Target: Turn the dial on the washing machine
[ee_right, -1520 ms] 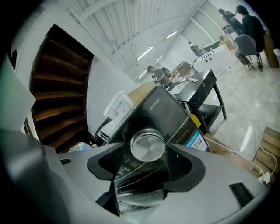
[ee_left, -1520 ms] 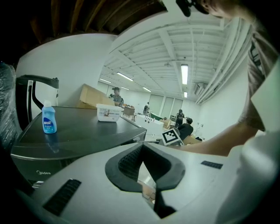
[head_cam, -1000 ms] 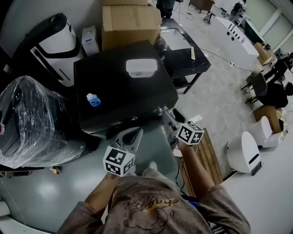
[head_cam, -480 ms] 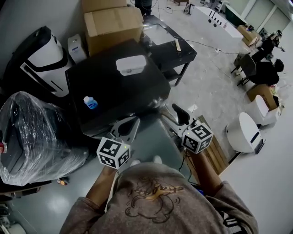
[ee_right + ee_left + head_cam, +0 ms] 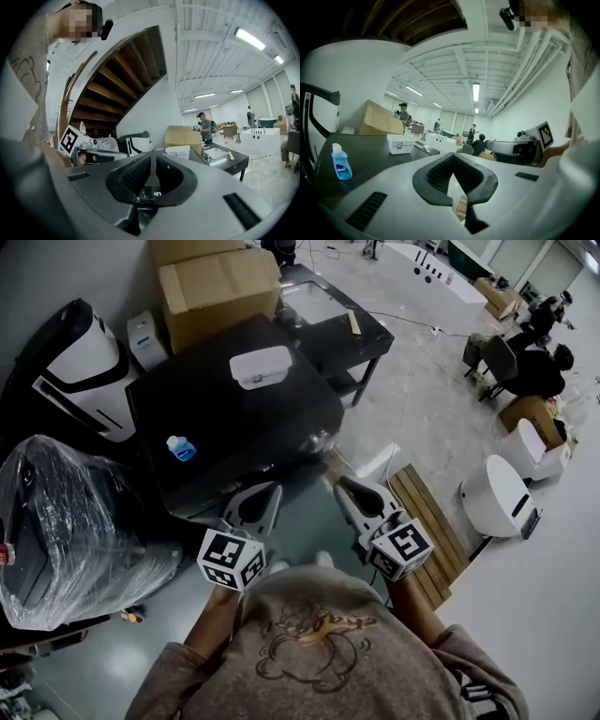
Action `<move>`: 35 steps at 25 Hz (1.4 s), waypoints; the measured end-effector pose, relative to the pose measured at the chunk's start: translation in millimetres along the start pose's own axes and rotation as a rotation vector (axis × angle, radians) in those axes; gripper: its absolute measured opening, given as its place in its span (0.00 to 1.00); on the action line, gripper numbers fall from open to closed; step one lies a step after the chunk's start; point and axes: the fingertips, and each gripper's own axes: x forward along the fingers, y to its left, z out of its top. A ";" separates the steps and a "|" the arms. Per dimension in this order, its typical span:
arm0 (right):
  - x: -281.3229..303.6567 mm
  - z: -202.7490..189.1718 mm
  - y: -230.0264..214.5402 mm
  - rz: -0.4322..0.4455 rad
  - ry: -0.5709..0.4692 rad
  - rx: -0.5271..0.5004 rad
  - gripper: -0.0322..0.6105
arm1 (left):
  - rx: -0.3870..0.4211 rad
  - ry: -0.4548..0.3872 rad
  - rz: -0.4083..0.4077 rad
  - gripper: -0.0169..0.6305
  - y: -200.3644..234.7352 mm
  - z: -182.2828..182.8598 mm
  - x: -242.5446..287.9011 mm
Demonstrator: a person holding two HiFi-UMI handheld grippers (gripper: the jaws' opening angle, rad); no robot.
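Note:
The black washing machine [image 5: 234,418] stands in front of me, seen from above. Its front panel is edge-on, so the dial cannot be made out. A lit display [image 5: 157,193] on the panel shows through the right gripper's loop. My right gripper [image 5: 330,465] points at the machine's front right corner. Its jaws are closing, the tips [image 5: 152,159] meet, and nothing shows between them. My left gripper [image 5: 270,489] hangs shut by the front edge, left of the right one. Its tips [image 5: 453,157] are together on nothing.
A blue bottle [image 5: 180,448] and a white box [image 5: 260,367] sit on the machine's lid. A plastic-wrapped bundle [image 5: 75,521] lies to the left, and a cardboard box [image 5: 217,287] and black table [image 5: 328,315] behind. A wooden pallet [image 5: 427,521] is on the floor right.
The right gripper's jaws have come together from wide open, and its tips have swung left toward the machine's front right corner. The left gripper has hardly moved.

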 end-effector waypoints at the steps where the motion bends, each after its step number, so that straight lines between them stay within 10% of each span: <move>1: -1.8 -0.9 0.5 -0.012 -0.008 -0.001 0.08 | -0.005 -0.005 0.002 0.01 0.6 -0.5 -1.1; 35: 5.3 -65.5 -14.5 -0.075 0.041 0.047 0.05 | -0.046 -0.054 0.103 0.01 19.1 -32.2 -3.5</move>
